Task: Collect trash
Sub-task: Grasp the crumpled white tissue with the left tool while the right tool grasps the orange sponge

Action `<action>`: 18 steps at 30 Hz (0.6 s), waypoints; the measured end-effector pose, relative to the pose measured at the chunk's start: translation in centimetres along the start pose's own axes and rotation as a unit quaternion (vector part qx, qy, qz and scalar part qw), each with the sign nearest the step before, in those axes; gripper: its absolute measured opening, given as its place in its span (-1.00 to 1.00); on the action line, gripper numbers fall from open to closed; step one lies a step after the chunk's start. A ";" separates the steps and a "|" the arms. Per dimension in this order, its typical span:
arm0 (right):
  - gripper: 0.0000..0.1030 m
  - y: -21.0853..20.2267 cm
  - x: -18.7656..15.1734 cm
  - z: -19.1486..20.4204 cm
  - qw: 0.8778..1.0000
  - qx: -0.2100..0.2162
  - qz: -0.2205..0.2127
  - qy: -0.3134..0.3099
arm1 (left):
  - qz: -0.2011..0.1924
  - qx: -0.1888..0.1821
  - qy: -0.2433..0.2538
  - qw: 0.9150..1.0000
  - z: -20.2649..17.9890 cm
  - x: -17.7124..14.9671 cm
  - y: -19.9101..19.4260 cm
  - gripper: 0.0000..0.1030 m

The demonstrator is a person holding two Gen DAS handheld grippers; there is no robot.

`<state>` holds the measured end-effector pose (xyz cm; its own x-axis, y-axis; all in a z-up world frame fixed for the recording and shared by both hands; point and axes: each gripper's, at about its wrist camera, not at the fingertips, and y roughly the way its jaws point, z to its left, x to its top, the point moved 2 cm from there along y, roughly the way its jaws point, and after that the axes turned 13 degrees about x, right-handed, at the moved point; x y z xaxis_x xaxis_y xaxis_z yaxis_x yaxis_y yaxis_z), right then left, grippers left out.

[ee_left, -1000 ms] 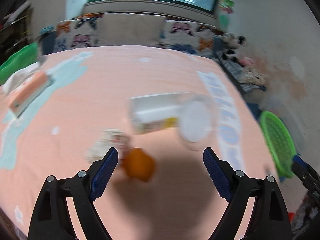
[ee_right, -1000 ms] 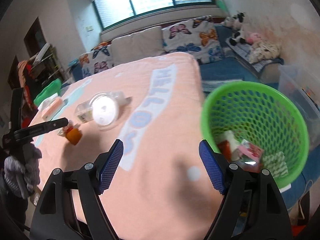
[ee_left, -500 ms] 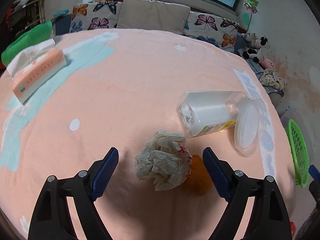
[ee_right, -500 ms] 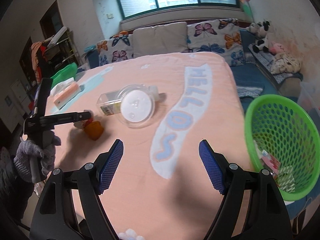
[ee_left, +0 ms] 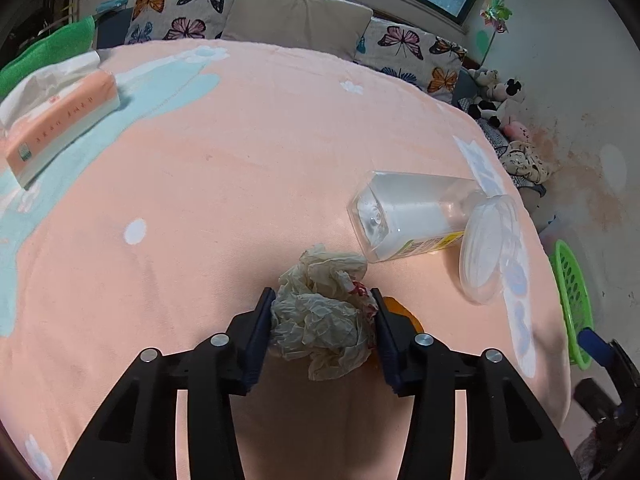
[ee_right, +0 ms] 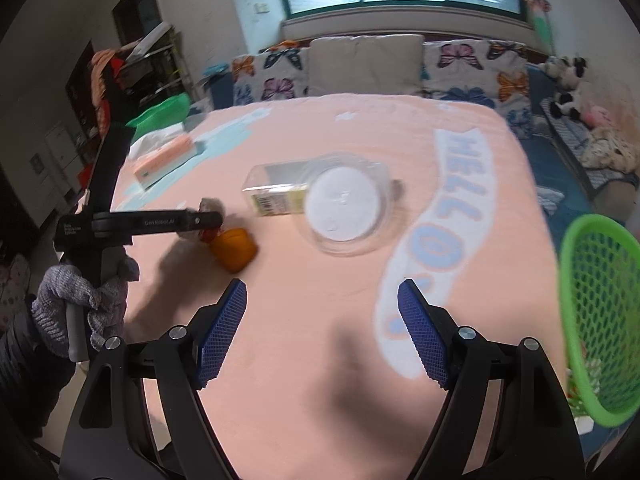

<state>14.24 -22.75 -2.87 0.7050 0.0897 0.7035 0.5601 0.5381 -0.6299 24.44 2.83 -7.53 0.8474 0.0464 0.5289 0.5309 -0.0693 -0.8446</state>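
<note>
My left gripper (ee_left: 322, 308) is shut on a crumpled wad of pale paper (ee_left: 320, 316) that rests on the pink tablecloth (ee_left: 224, 168); it also shows from the side in the right wrist view (ee_right: 208, 219). An orange piece of trash (ee_right: 234, 249) lies just right of the wad, mostly hidden behind my right finger in the left wrist view (ee_left: 400, 308). A clear plastic bottle (ee_left: 408, 216) lies on its side beyond, with a clear round lid (ee_left: 486, 256) leaning against it. My right gripper (ee_right: 322, 338) is open and empty above the table's near edge.
A green mesh basket (ee_right: 600, 312) with some trash inside stands off the table's right edge. A pink tissue pack (ee_left: 60, 120) lies at the far left of the table. A sofa with butterfly cushions (ee_left: 296, 20) runs behind the table.
My left gripper has moved forward and closed on the crumpled paper. My right gripper has swung left, away from the basket toward the table's middle.
</note>
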 end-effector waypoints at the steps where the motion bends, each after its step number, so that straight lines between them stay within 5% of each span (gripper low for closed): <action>1: 0.51 0.4 0.1 0.3 1.000 0.004 0.004 -0.004 | -0.004 -0.004 -0.002 1.000 0.2 0.0 -0.5 -0.13; 18: 0.22 10.1 1.9 5.3 0.997 0.043 0.056 -0.034 | -0.045 -0.018 -0.010 0.999 3.8 0.3 -4.9 -0.13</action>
<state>18.93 -12.71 -6.17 0.7282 0.2085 0.6529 0.4385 0.5903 -0.6777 22.11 6.94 -3.56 0.7964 0.0741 0.6002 0.6047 -0.1002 -0.7901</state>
